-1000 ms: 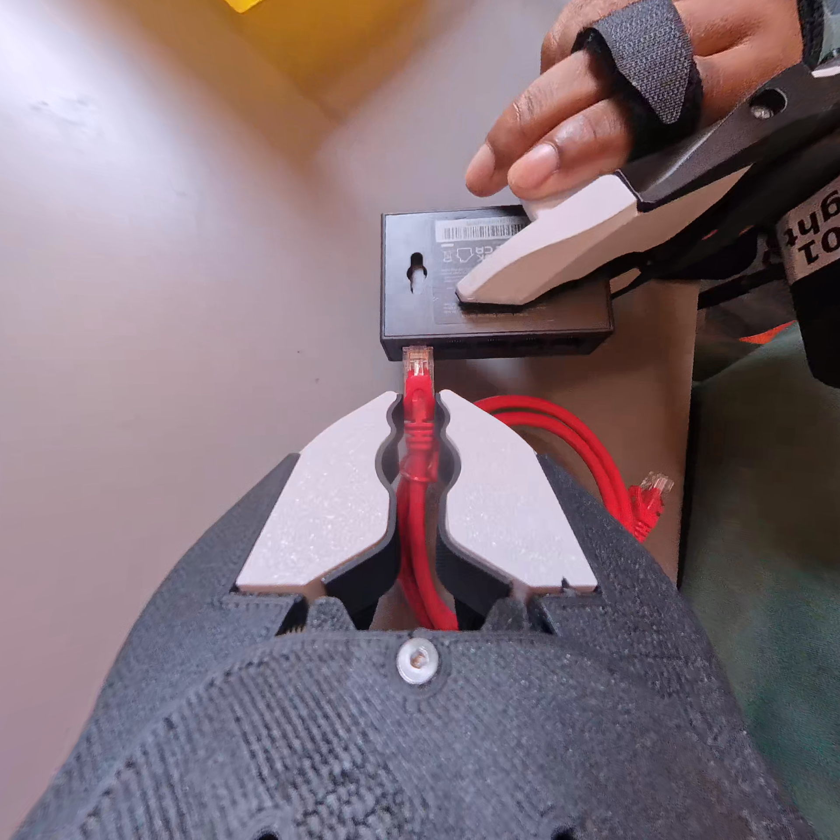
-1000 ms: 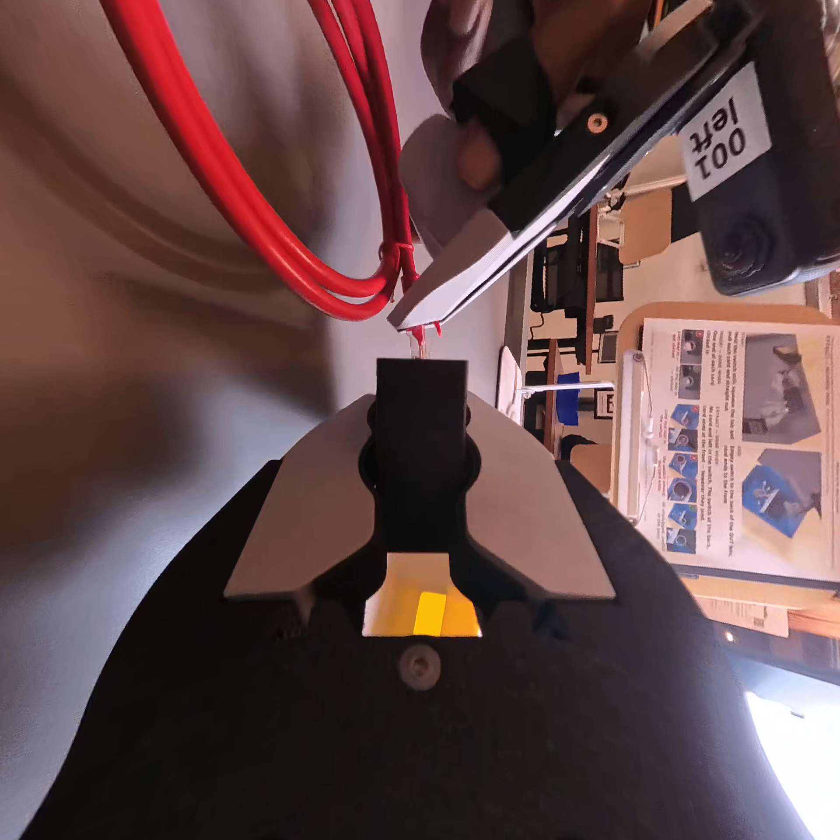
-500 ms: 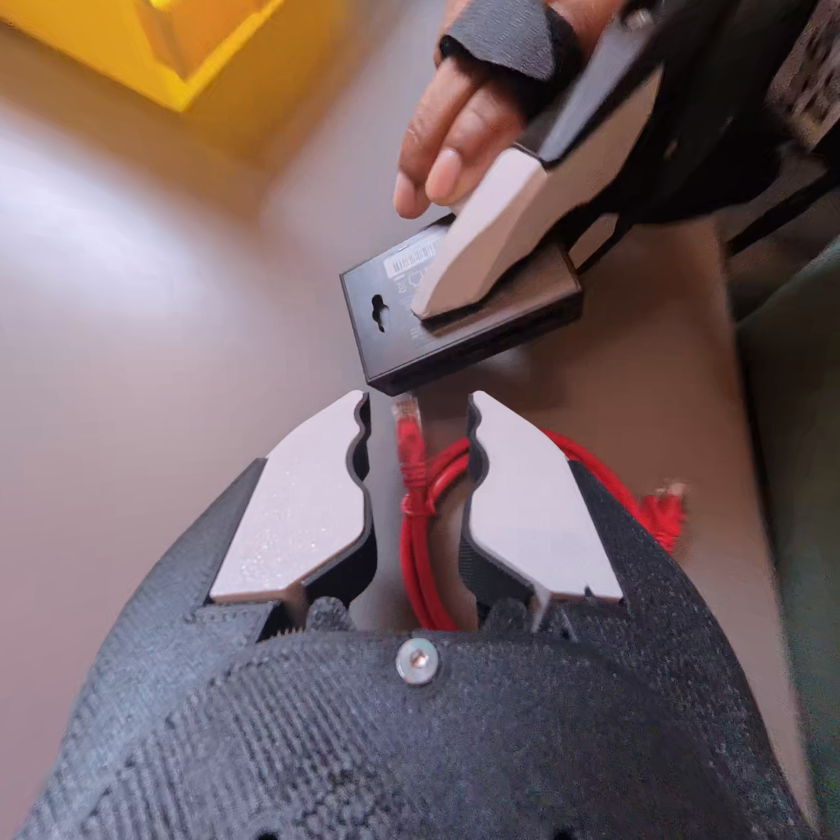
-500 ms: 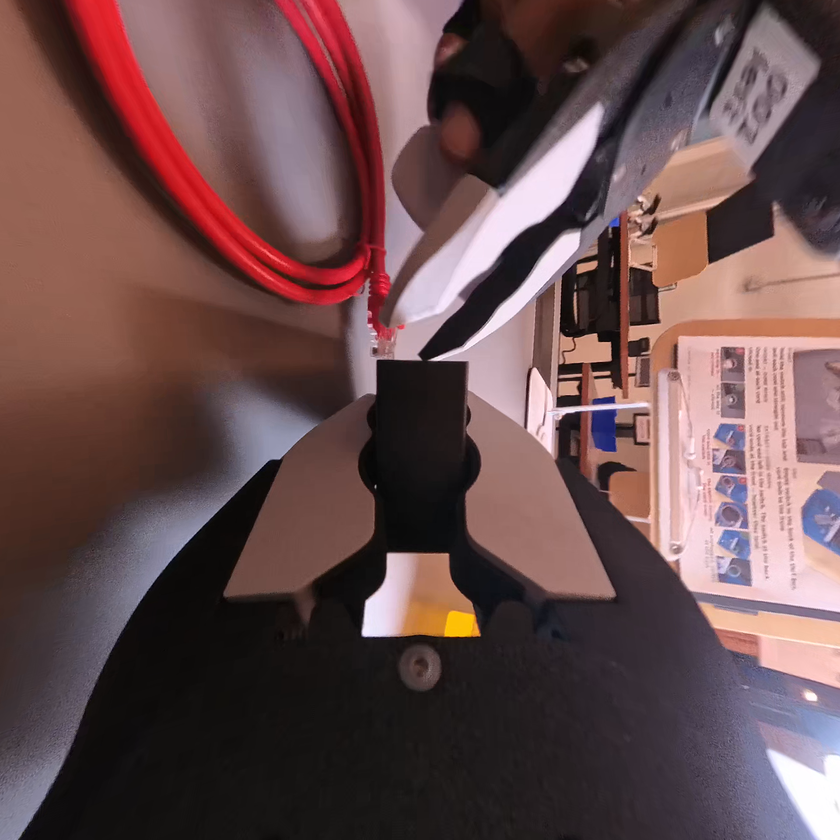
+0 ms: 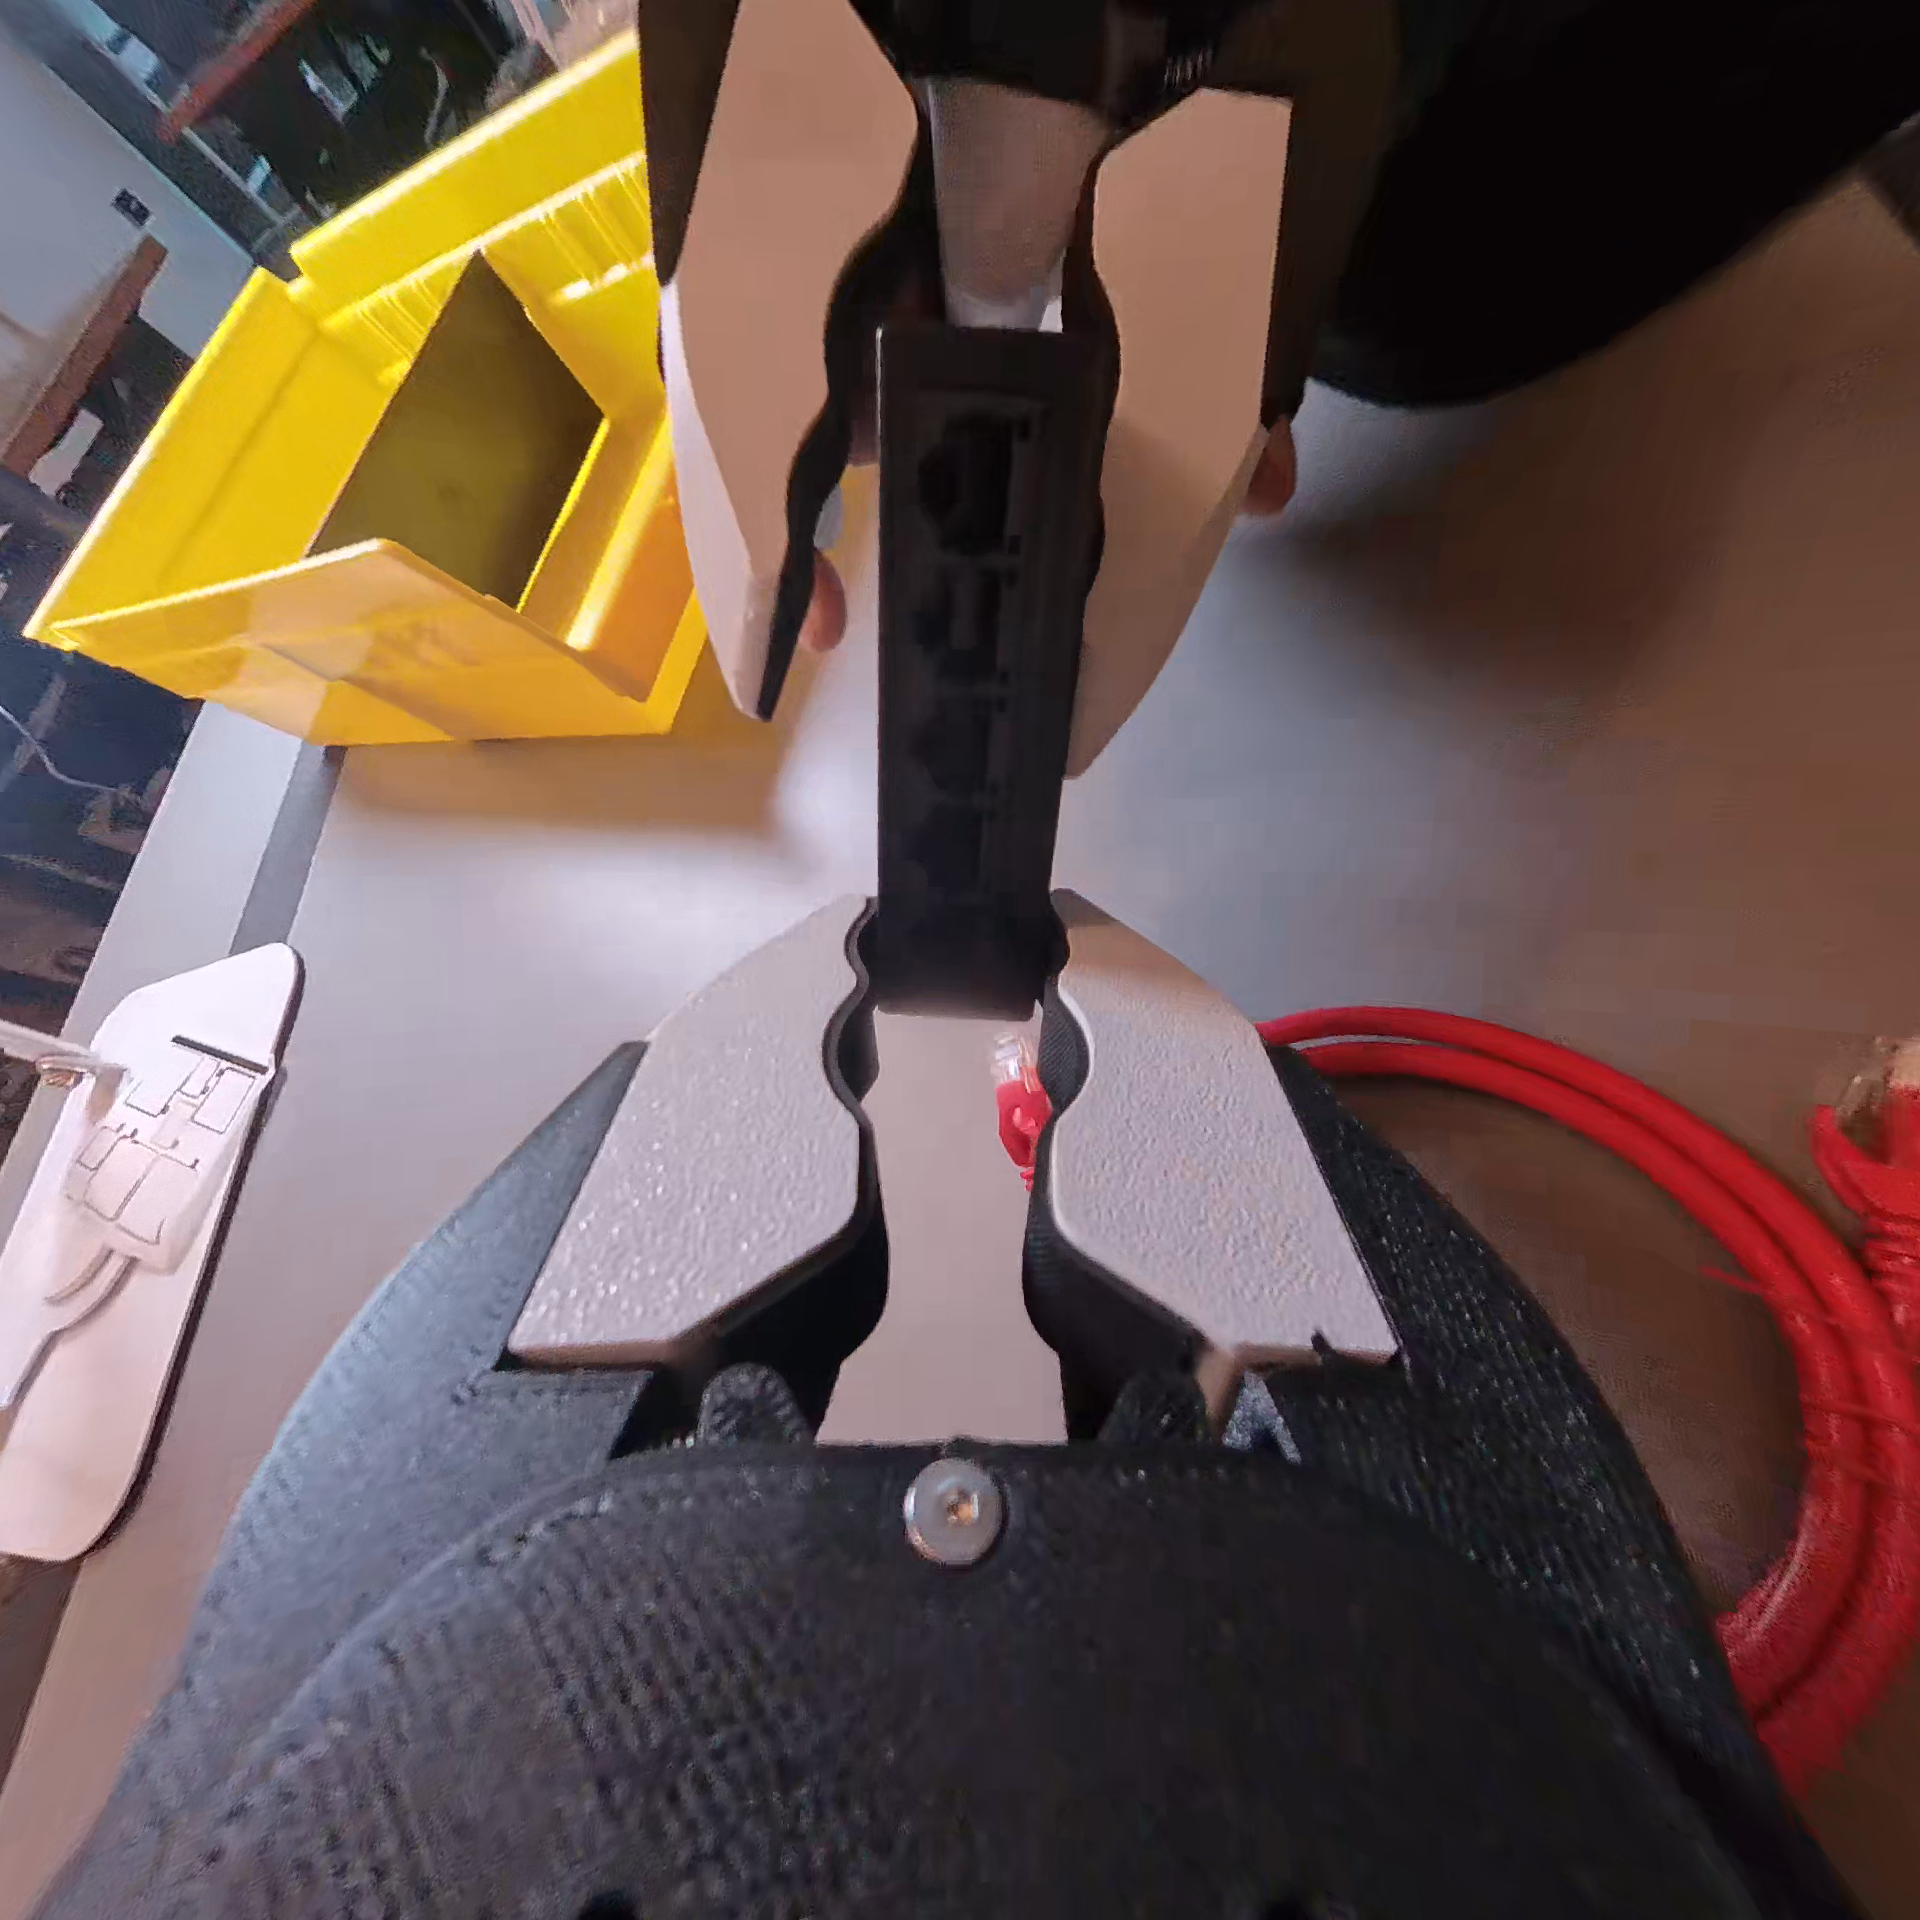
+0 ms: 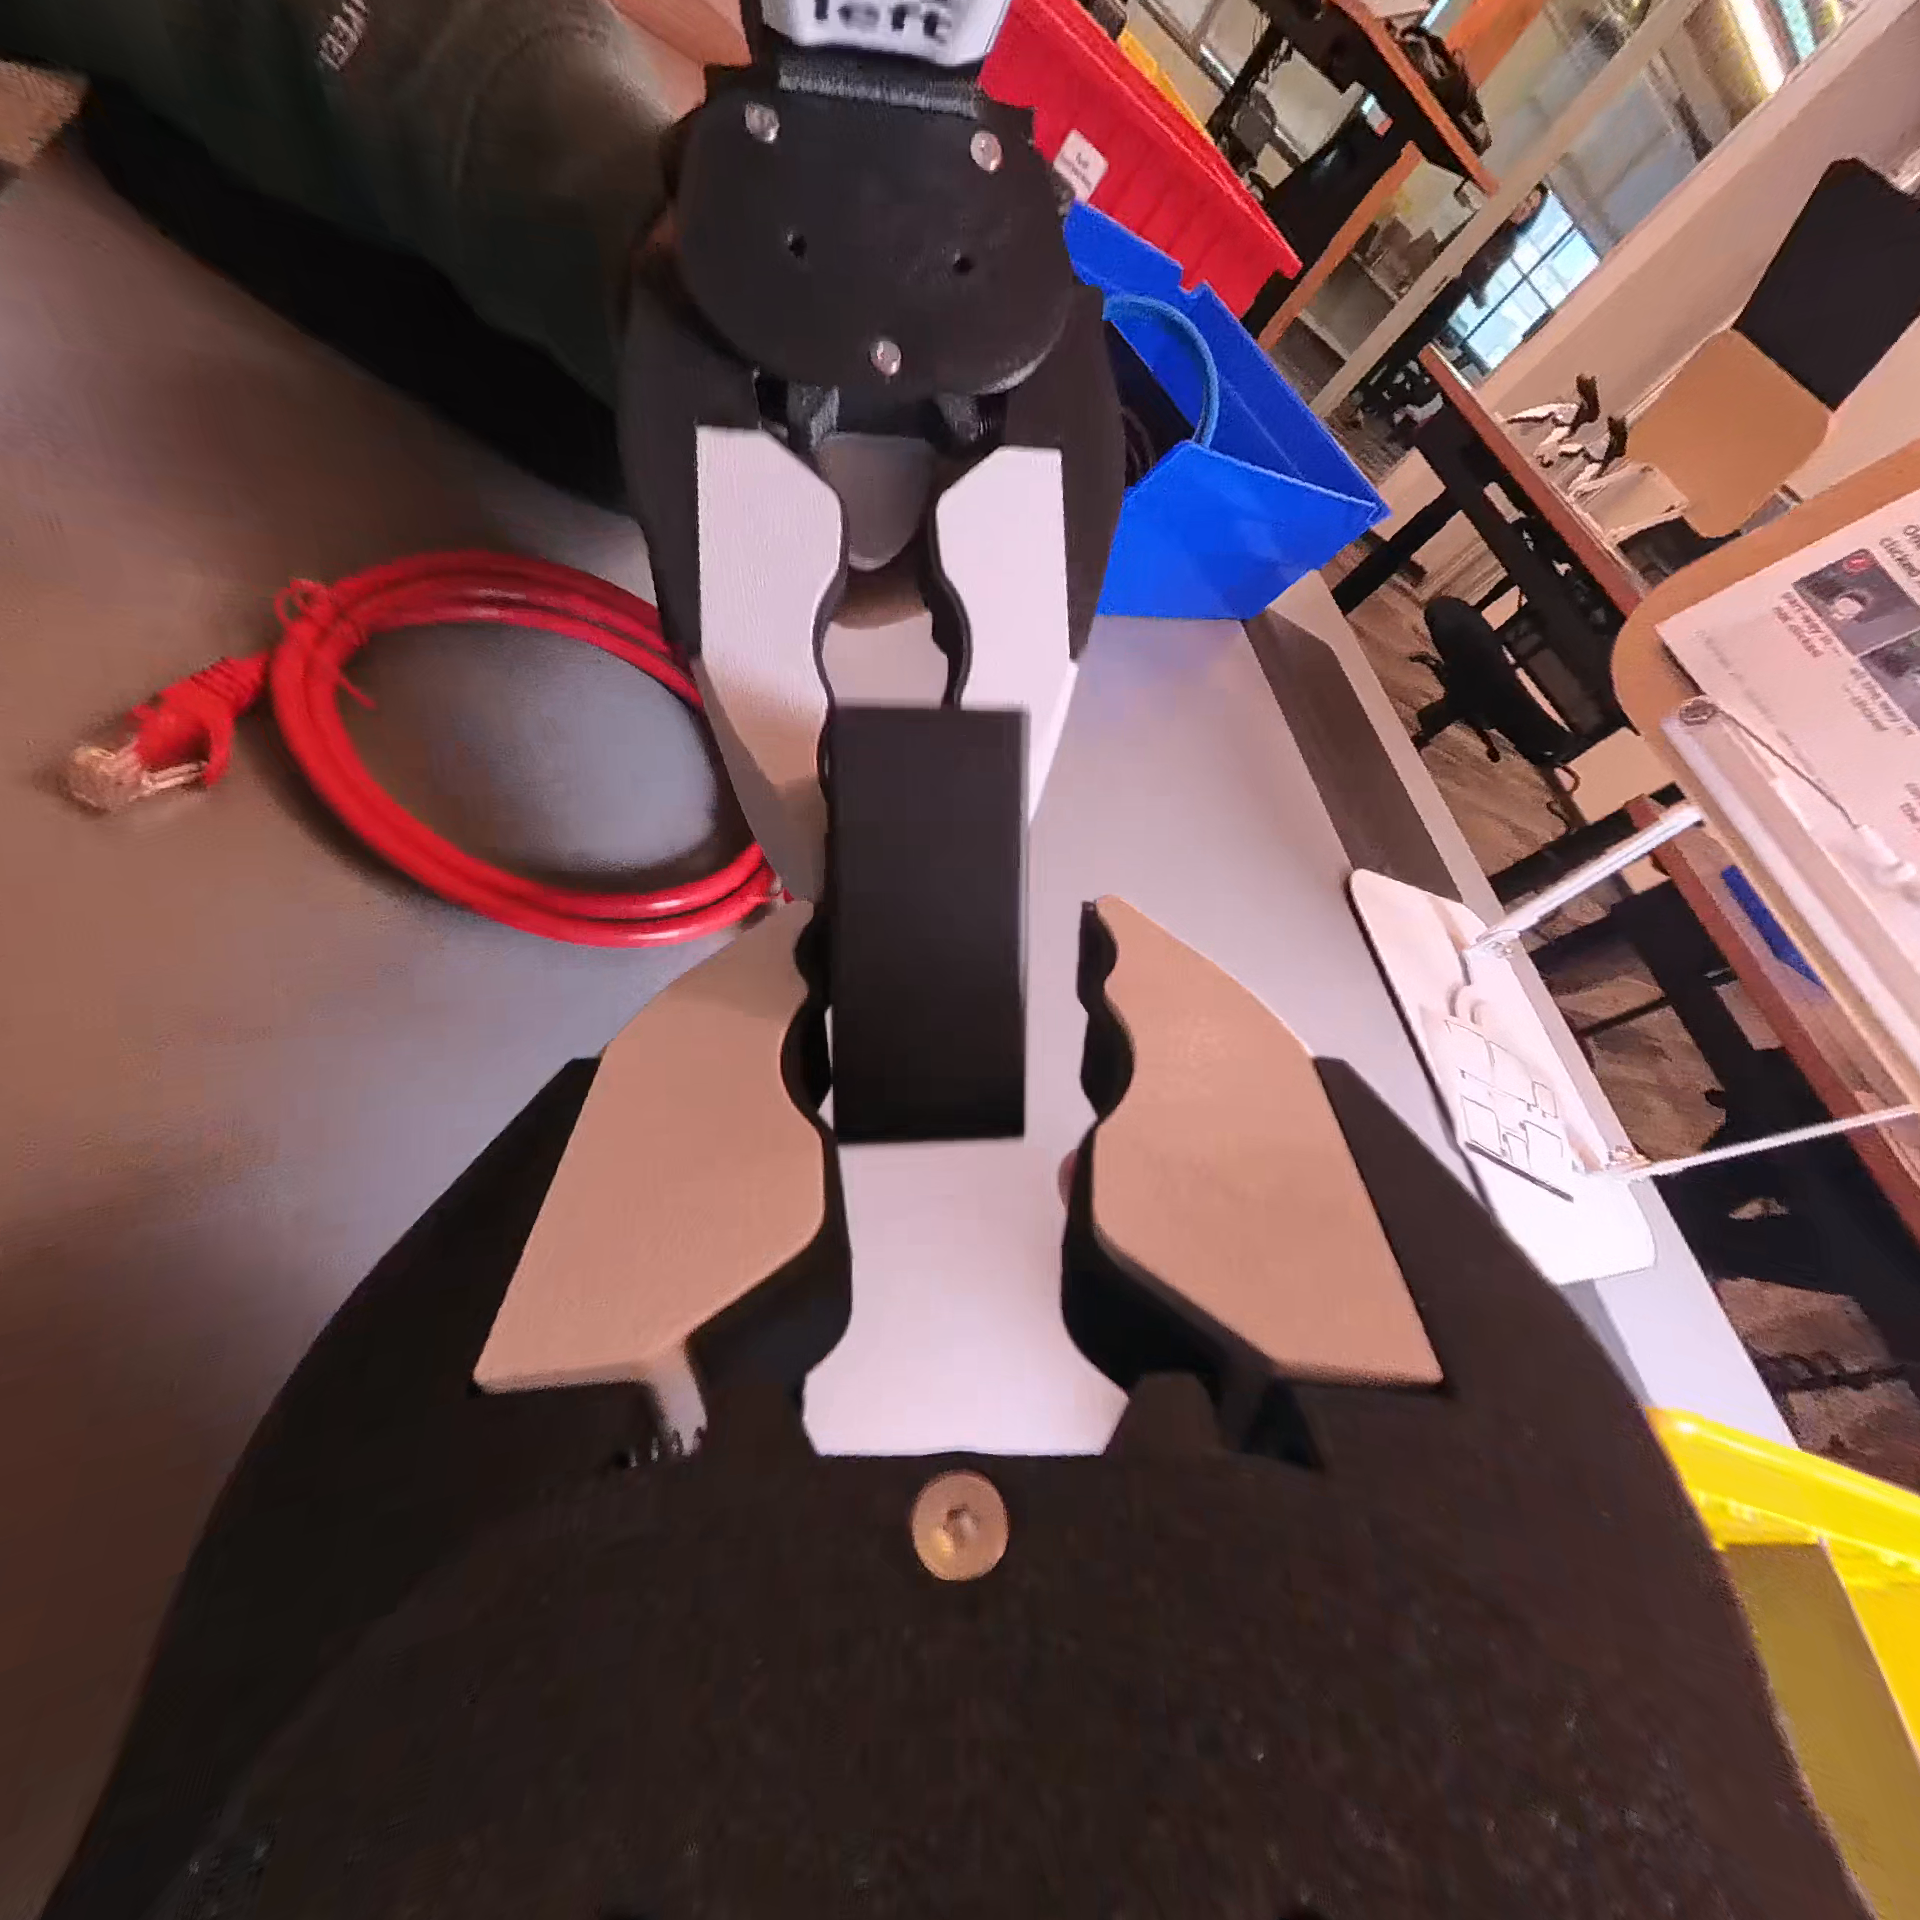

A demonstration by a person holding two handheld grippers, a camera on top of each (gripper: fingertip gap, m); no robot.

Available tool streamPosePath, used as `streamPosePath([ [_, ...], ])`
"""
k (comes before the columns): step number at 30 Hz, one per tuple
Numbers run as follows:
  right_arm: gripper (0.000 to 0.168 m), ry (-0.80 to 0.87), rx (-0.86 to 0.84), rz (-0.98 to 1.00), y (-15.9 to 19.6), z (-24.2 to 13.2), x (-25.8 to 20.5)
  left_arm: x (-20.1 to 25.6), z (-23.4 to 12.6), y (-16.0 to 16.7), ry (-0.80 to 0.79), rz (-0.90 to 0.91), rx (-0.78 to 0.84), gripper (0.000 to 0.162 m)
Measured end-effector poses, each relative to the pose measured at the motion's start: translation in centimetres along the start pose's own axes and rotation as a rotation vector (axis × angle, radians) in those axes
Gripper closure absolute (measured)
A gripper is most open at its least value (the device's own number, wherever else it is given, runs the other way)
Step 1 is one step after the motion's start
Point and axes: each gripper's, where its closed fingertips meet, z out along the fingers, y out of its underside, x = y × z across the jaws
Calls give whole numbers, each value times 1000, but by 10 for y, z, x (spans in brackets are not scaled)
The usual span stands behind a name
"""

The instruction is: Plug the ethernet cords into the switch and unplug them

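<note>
The black switch (image 5: 966,623) stands on its narrow edge between the two grippers, its port side facing the left wrist view. My left gripper (image 5: 958,925) is shut on its near end. My right gripper (image 6: 945,935) is open around the other end of the switch (image 6: 925,1018); one finger touches it and the other stands clear. The red ethernet cord (image 5: 1558,1122) lies coiled on the table to the right, unplugged. One plug (image 5: 1013,1091) shows between my left fingers and the other (image 5: 1860,1091) lies by the coil. The coil (image 6: 468,831) also shows in the right wrist view.
A yellow bin (image 5: 364,468) stands at the far left of the table. A white base plate (image 5: 135,1195) with a clear sign holder (image 6: 1507,1039) sits near the table edge. Blue (image 6: 1226,499) and red (image 6: 1143,135) bins stand beyond the left gripper.
My left gripper let go of the red plug, which now lies on the table, and closed on the switch's end. My right gripper opened its hold on the switch. The switch turned on edge.
</note>
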Motion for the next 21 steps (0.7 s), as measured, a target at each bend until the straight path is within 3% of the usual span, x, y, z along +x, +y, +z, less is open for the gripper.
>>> streamPosePath([
  [4,122,-56,-10,-26,3,9,-16,8,-3,-20,43,-18,114,135],
  [12,120,-58,76,46,-12,9,-16,8,-9,-28,47,-30,141,135],
  [16,136,-83,137,79,-24,3,-15,10,-12,-25,67,-55,145,135],
  [21,139,-117,88,99,-18,4,-19,14,-7,-21,66,-40,113,135],
])
